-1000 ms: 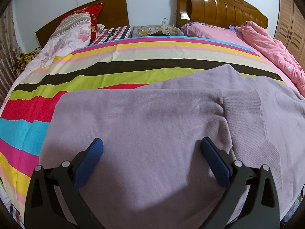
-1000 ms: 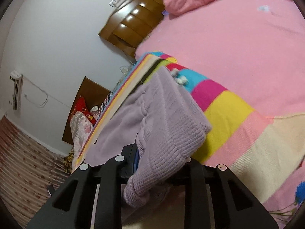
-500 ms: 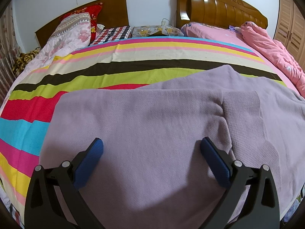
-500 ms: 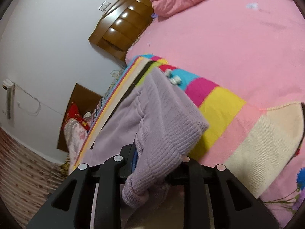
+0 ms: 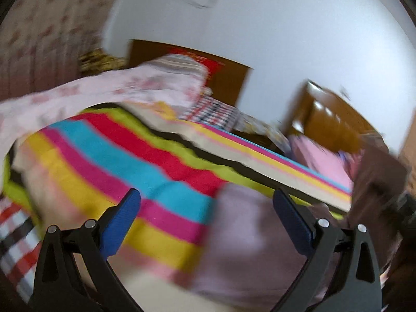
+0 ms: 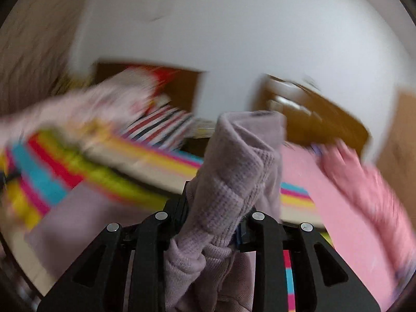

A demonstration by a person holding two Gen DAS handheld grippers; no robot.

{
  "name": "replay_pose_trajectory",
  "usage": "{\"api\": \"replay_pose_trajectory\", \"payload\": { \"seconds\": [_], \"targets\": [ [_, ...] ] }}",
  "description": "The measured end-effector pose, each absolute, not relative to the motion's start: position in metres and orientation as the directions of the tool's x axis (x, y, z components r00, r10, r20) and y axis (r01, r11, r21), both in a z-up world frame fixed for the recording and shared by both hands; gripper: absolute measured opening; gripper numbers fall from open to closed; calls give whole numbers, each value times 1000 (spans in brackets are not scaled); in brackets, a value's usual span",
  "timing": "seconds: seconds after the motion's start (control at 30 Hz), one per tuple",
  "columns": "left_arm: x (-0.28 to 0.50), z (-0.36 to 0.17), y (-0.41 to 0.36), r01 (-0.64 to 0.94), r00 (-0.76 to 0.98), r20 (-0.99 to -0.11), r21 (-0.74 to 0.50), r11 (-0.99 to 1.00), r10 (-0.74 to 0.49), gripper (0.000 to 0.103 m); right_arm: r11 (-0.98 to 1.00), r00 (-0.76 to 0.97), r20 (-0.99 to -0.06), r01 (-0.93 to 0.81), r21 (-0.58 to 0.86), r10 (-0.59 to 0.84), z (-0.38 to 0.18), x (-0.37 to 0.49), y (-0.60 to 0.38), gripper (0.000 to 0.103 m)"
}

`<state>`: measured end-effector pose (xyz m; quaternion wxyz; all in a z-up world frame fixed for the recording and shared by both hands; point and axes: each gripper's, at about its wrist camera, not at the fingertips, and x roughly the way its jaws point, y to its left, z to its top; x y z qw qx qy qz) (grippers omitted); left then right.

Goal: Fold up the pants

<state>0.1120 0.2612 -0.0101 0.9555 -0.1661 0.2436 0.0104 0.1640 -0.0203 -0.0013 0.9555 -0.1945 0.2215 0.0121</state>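
Pants: one lilac knit pair (image 6: 234, 182); a bunched end rises at 12 o'clock from the right tongs, the rest lies at 5 o'clock in the left view (image 5: 254, 239).
Tongs: two; left tongs (image 5: 206, 215) spread wide, gripping nothing; right tongs (image 6: 213, 223) clamped tight on the pants.
Surface: bed under a striped blanket (image 5: 135, 156), a pink sheet (image 6: 345, 223) at 4 o'clock.
Room: two wooden headboards (image 5: 330, 122), white wall (image 6: 234, 39); both views motion-blurred.
Edges: bare striped blanket at 9 o'clock of the pants.
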Motion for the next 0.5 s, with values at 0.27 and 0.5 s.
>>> {"api": "replay_pose_trajectory", "payload": {
  "seconds": [0.27, 0.5],
  "targets": [
    [92, -40, 298, -156, 835, -550, -274, 949, -22, 101, 696, 835, -548, -364, -619, -51, -110, 156, 91, 46],
    [108, -45, 271, -9, 813, -539, -391, 921, -220, 101, 743, 777, -538, -563, -363, 326, -37, 98, 30, 92]
  ]
}}
